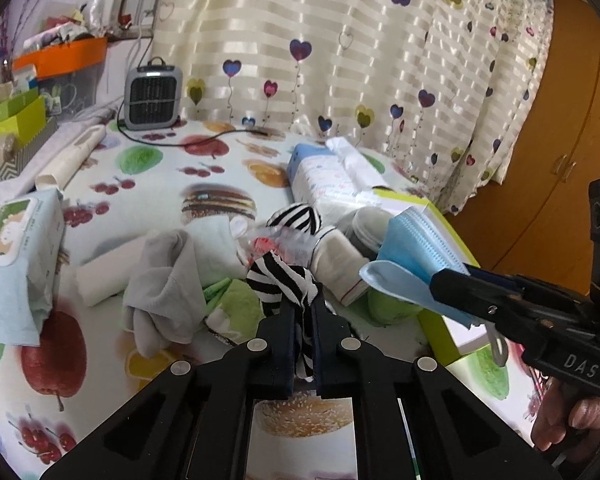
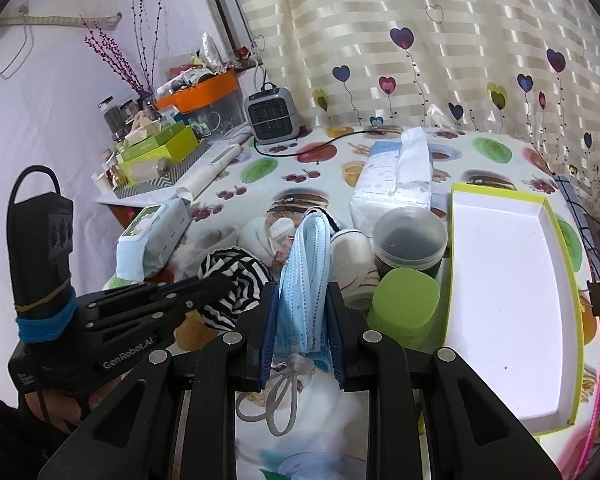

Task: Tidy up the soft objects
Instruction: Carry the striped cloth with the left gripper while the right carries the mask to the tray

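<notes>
Our left gripper (image 1: 303, 308) has its jaws pressed together on a black-and-white striped cloth (image 1: 284, 280), which bunches up above the fingertips and trails down between the pads. Our right gripper (image 2: 303, 300) pinches a folded blue face mask (image 2: 305, 272) between its blue pads, the mask standing upright and its white ear loops (image 2: 278, 400) dangling below toward the camera. In the left wrist view the right gripper reaches in from the right side with the mask sticking out past its tips, above the corner of a shallow white box with a lime-green rim (image 2: 454, 264). Just beyond the jaws, soft things lie in a loose pile on a round table covered in a fruit-and-burger print cloth (image 1: 148, 184): a crumpled grey sock (image 1: 168, 280), a rolled white cloth (image 1: 104, 276), and a white sock with a dark band (image 1: 340, 260). Beside the box stand a lime-green lidded cup (image 2: 404, 300) and a dark container with a clear lid (image 2: 410, 236). Farther out sit a tissue pack (image 2: 396, 176) near the middle of the table, a wet-wipes pack (image 1: 16, 244) at the left edge, a small grey heater (image 1: 153, 94) at the back, and a striped curtain with hearts (image 1: 340, 40) behind.
</notes>
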Motion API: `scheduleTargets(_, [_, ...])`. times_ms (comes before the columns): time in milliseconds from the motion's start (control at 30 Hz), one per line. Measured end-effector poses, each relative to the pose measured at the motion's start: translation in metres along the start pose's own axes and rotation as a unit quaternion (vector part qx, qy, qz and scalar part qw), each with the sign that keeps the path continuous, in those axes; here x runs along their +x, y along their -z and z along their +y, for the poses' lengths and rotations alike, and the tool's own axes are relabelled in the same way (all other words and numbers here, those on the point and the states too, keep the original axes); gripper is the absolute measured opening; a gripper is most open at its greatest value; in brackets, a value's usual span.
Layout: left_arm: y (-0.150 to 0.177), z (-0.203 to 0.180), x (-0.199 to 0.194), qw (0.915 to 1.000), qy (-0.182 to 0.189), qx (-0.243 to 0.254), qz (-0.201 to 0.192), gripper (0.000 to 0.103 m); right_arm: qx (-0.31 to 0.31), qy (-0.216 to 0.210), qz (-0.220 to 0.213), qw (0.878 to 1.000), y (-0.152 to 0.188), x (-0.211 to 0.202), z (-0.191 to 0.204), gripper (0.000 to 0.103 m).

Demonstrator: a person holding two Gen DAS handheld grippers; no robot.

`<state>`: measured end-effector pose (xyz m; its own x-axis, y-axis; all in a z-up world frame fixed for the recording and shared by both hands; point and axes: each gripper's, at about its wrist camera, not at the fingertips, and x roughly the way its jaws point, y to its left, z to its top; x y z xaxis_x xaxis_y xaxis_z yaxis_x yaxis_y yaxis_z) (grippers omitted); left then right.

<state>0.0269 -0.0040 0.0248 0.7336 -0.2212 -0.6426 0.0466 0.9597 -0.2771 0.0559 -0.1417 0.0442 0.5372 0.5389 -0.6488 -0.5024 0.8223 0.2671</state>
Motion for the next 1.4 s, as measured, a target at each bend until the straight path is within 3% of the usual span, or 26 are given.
scheduleTargets(633, [-0.008, -0.029, -0.029, 0.9989, -0.002, 0.040, -0.023, 0.006, -0.038, 0.029, -0.037, 0.998, 0.007, -0.034, 0.019, 0.024])
scheduleTargets(1400, [-0.055, -0.066, -0.002, 0.9959, -0.008, 0.080, -0.041, 0.006, -0.024, 0.034, -0.068, 0.997, -0.017, -0.036, -0.017, 0.024])
